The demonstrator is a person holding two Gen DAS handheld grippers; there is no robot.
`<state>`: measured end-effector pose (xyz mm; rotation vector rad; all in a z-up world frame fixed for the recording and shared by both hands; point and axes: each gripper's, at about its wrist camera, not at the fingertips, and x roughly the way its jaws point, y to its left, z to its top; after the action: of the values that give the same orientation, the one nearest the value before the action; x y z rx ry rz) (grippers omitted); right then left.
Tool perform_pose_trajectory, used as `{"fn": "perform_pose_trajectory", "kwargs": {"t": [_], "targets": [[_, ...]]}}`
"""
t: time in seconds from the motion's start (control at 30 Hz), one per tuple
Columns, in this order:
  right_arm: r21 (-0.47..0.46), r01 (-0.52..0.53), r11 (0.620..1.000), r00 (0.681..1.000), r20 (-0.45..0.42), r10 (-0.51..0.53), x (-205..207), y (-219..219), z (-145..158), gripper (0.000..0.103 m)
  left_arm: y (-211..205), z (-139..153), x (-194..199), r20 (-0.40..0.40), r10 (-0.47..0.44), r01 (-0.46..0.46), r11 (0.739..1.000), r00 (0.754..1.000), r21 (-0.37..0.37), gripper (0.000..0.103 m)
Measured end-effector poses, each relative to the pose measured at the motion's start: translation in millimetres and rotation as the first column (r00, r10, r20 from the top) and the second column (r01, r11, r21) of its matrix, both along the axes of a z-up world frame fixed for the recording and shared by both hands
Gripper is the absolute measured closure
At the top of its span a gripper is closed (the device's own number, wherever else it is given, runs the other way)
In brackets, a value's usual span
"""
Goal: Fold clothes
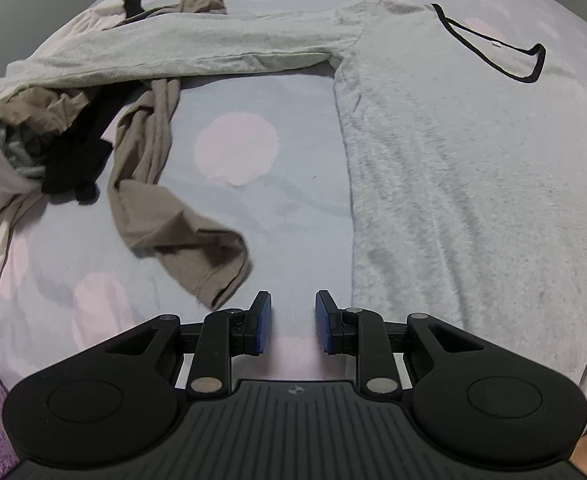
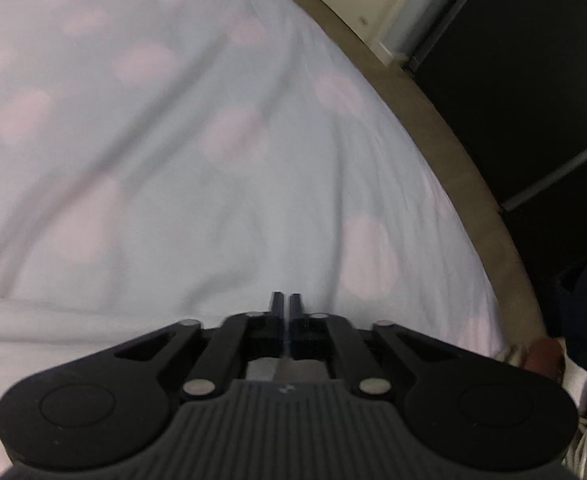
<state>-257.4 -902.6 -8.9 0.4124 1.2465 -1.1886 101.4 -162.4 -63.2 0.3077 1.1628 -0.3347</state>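
While both grippers tilt steeply down over the bed (image 1: pixel 285 200), a pale grey long-sleeved top (image 1: pixel 473 168) lies spread flat on the sheet.

The left gripper (image 1: pixel 293 320) hovers with its blue-padded jaws parted and nothing between them, above bare sheet just beside the top's lower side edge. The right gripper (image 2: pixel 286 308) has its jaws pressed together, empty, over blue sheet with pink dots; that view is blurred. Beyond the left gripper a brown garment (image 1: pixel 161 208) trails across the sheet. The grey top's body fills the right of the left wrist view, its neckline trimmed in black (image 1: pixel 493 48) with a small white tag too small to read. One sleeve (image 1: pixel 181 48) stretches left onto a heap of cream, brown and black clothes (image 1: pixel 45 140).
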Motion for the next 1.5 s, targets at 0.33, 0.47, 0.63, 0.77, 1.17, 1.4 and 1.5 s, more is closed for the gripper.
{"fn": "perform_pose_trajectory", "kwargs": {"t": [0.33,0.47,0.63,0.77,1.17,1.4,1.5], "targets": [[-0.047,-0.123,0.991,0.957,0.260,0.131,13.0,18.3,6.4,0.098,-18.9,-9.1,10.4,-0.021,-0.016,0.017,1.000,1.000,0.021,0.081],[-0.049,-0.301,0.952,0.852,0.434,0.292,67.8,52.3,19.2,0.087,-23.5,-8.1,7.2,-0.017,-0.025,0.026,1.000,1.000,0.014,0.081],[-0.059,-0.482,0.874,0.716,0.549,0.432,147.0,104.9,14.2,0.083,-16.3,-4.3,5.4,-0.017,-0.009,0.009,1.000,1.000,0.011,0.081],[-0.063,-0.573,0.817,0.670,0.537,0.512,186.8,137.1,-3.6,0.071,-6.6,-1.1,6.7,-0.015,0.017,-0.017,1.000,1.000,0.009,0.081],[-0.066,-0.651,0.757,0.634,0.501,0.589,194.6,160.0,-53.5,0.065,-3.0,-17.5,5.8,-0.022,0.023,-0.022,1.000,0.999,0.018,0.075],[-0.108,-0.707,0.699,0.597,0.438,0.672,207.9,168.9,-50.8,0.094,-1.2,-18.9,7.4,-0.028,0.033,-0.033,0.999,0.999,0.000,0.074],[-0.163,-0.686,0.709,0.607,0.409,0.681,209.5,163.3,-41.8,0.095,-1.3,-19.0,7.6,-0.026,0.032,-0.032,0.999,0.999,0.000,0.074]]}}
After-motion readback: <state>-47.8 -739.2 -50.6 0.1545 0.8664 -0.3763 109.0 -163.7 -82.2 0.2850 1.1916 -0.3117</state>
